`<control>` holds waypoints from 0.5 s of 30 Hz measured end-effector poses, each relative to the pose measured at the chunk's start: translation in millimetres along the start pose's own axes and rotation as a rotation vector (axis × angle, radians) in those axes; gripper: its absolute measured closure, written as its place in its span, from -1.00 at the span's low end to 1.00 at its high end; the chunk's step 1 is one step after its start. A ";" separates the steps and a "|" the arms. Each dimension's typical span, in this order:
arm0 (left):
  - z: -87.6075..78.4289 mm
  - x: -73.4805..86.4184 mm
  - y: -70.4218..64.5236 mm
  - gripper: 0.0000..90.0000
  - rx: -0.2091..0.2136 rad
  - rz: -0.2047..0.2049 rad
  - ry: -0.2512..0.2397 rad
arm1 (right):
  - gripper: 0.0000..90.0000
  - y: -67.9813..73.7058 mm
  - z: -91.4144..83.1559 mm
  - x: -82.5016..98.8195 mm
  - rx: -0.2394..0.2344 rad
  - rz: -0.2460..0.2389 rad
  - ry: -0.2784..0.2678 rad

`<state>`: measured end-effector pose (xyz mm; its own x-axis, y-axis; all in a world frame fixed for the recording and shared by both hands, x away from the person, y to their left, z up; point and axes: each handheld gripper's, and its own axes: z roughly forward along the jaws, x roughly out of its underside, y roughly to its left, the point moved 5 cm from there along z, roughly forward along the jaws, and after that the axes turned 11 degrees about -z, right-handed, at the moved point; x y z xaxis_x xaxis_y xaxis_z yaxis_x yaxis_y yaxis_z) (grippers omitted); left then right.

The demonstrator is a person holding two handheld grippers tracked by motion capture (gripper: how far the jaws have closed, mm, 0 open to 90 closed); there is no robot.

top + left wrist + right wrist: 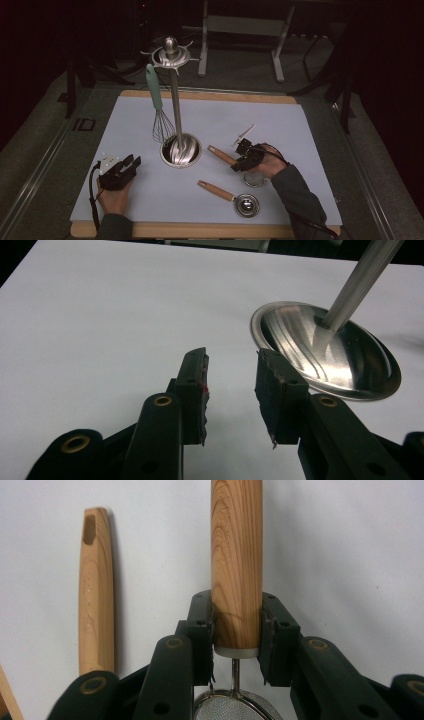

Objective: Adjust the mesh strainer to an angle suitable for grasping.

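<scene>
A steel utensil stand (176,107) rises from its round base (181,151) at mid-mat, and a whisk (159,112) with a mint handle hangs from its top ring. My right gripper (236,163) is shut on the wooden handle (236,565) of a mesh strainer (234,707), whose bowl (254,179) lies under the hand. A second wooden-handled spoon (231,197) lies nearer the front edge, its handle (96,590) left of the held one. My left gripper (133,163) rests open on the mat; its jaws (231,385) point at the stand's base (325,352) with nothing between them.
A pale mat (300,125) covers a wooden board (200,230) with dark floor around it. A metal frame (240,30) stands behind the table. The stand's pole (360,280) slants up past the left gripper.
</scene>
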<state>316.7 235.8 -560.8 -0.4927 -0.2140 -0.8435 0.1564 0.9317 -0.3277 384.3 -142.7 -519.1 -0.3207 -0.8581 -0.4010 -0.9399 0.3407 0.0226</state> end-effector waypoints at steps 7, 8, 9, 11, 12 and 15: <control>0.3 0.0 0.0 0.46 -0.001 0.001 0.004 | 0.58 1.3 -7.4 -5.9 0.004 0.037 -0.084; 0.3 0.0 0.1 0.46 -0.001 0.000 0.004 | 0.58 1.4 -8.9 -7.1 0.006 0.035 -0.098; 0.2 0.0 0.1 0.46 -0.001 0.001 0.004 | 0.58 2.4 -10.7 -8.2 0.005 0.039 -0.108; 0.3 0.0 0.1 0.46 -0.001 0.002 0.004 | 0.58 3.9 -13.2 -10.1 0.001 0.031 -0.122; 0.3 0.0 0.1 0.46 -0.001 0.002 0.004 | 0.58 4.7 -14.1 -10.8 0.002 0.030 -0.123; 0.4 0.0 0.1 0.46 -0.001 0.001 0.005 | 0.58 4.7 -15.1 -11.8 0.008 0.028 -0.125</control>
<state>317.1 235.7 -561.1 -0.4965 -0.2118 -0.8418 0.1561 0.9322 -0.3267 381.8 -136.8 -500.4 -0.3296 -0.7937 -0.5112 -0.9296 0.3674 0.0288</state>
